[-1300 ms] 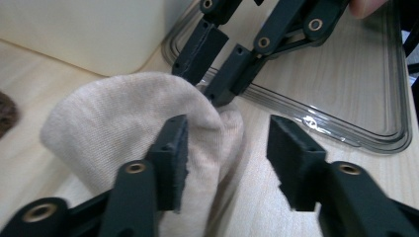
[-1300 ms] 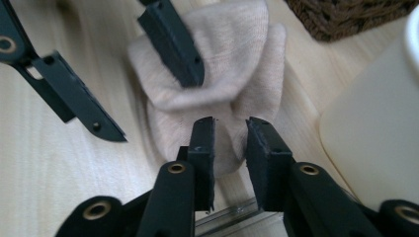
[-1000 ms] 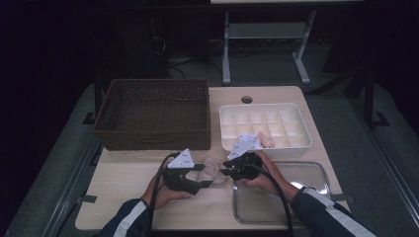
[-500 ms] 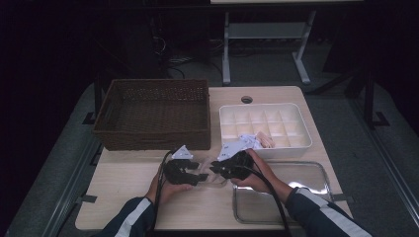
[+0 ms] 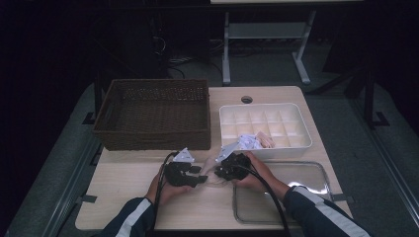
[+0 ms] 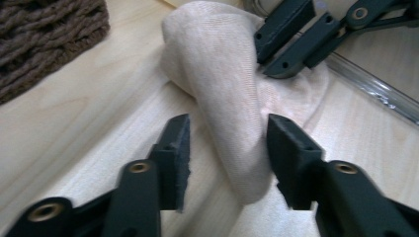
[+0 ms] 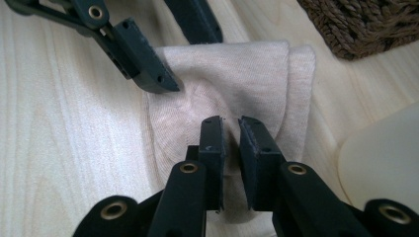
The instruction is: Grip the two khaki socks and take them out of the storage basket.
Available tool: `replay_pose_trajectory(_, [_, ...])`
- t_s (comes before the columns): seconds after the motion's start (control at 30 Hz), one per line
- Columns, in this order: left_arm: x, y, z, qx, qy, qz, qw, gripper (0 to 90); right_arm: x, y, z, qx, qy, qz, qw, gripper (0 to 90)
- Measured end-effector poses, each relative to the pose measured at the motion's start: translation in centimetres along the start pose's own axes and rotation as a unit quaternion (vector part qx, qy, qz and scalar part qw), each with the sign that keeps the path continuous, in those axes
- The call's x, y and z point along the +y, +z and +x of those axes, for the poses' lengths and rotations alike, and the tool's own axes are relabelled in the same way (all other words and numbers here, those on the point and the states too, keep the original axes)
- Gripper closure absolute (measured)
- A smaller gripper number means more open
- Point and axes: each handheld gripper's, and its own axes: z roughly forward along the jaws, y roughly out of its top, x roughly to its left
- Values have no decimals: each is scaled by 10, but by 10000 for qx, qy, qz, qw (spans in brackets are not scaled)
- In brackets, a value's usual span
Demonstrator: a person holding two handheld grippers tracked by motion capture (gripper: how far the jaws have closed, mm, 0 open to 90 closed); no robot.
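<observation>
Right gripper (image 7: 230,129) pinches a fold of the sock (image 7: 232,84). Left gripper (image 6: 228,140), jaws just closing, straddles the sock's long axis without contact

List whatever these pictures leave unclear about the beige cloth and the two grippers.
- High view: the cloth is tiny, mostly hidden between the left gripper and right gripper.
- Left gripper view: the cloth's near end is blurred; whether its fingers press it is unclear.
- Right gripper view: the pinched fold is hidden behind its fingers.

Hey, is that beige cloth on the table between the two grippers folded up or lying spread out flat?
Folded. The beige cloth lies doubled over, layered edges at one end; in the left gripper view it humps up in a ridge.
</observation>
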Motion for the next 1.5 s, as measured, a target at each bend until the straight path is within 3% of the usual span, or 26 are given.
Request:
replay_pose_trajectory(0.03, [0, 0, 0, -163, 2, 12, 9999, 619, 0, 0, 0, -7, -23, 2, 10000, 795])
replay_pose_trajectory(0.1, [0, -1, -2, -178, 103, -79, 9998, 690, 1, 1, 2, -55, -111, 31, 9999, 795])
replay_pose_trajectory(0.23, [2, -6, -3, -354, 49, -399, 9986, 779, 0, 1, 2, -51, -98, -22, 9999, 796])
replay_pose_trajectory(0.3, [2, -7, -4, -408, -4, -500, 9979, 791, 0, 2, 2, -10, -78, -53, 10000, 795])
replay_pose_trajectory(0.37, [3, -8, -7, -471, 77, -605, 9970, 799, 0, 2, 0, 43, -127, -46, 9999, 795])
replay_pose_trajectory(0.57, [7, -12, -12, -335, 73, -902, 9953, 778, 2, 8, 2, 121, -194, -214, 9995, 794])
replay_pose_trajectory(0.63, [7, -11, -9, -256, -97, -994, 9947, 743, 2, 8, 4, 144, -182, -260, 9994, 793])
replay_pose_trajectory(0.67, [7, -11, -8, -320, -157, -1027, 9941, 742, 2, 8, 4, 162, -170, -270, 9994, 790])
replay_pose_trajectory(0.83, [10, -7, -14, -255, 105, -929, 9953, 804, 1, 10, 3, 273, -243, -327, 9988, 732])
replay_pose_trajectory(0.93, [11, -9, -15, -151, 250, -843, 9960, 821, 1, 7, 3, 281, -249, -310, 9988, 608])
replay_pose_trajectory(1.03, [11, -12, -16, -47, 323, -803, 9962, 825, 0, -3, -1, 329, -232, -377, 9985, 552])
replay_pose_trajectory(1.13, [10, -16, -16, -21, 323, -824, 9961, 825, -4, -13, -4, 334, -201, -400, 9984, 576])
replay_pose_trajectory(1.2, [10, -17, -16, -6, 350, -814, 9961, 825, -7, -21, -3, 324, -24, -429, 9985, 636])
replay_pose_trajectory(1.23, [10, -17, -16, -19, 332, -829, 9960, 825, -8, -23, -3, 292, -62, -422, 9987, 661])
replay_pose_trajectory(1.27, [10, -17, -15, -18, 334, -832, 9960, 825, -9, -23, -2, 277, 2, -380, 9989, 681])
replay_pose_trajectory(1.33, [11, -16, -15, -5, 350, -829, 9959, 824, -10, -19, -3, 252, -148, -261, 9992, 733])
replay_pose_trajectory(1.5, [10, -15, -15, 25, 330, -823, 9961, 824, -11, -10, -1, 193, -182, 12, 9996, 742])
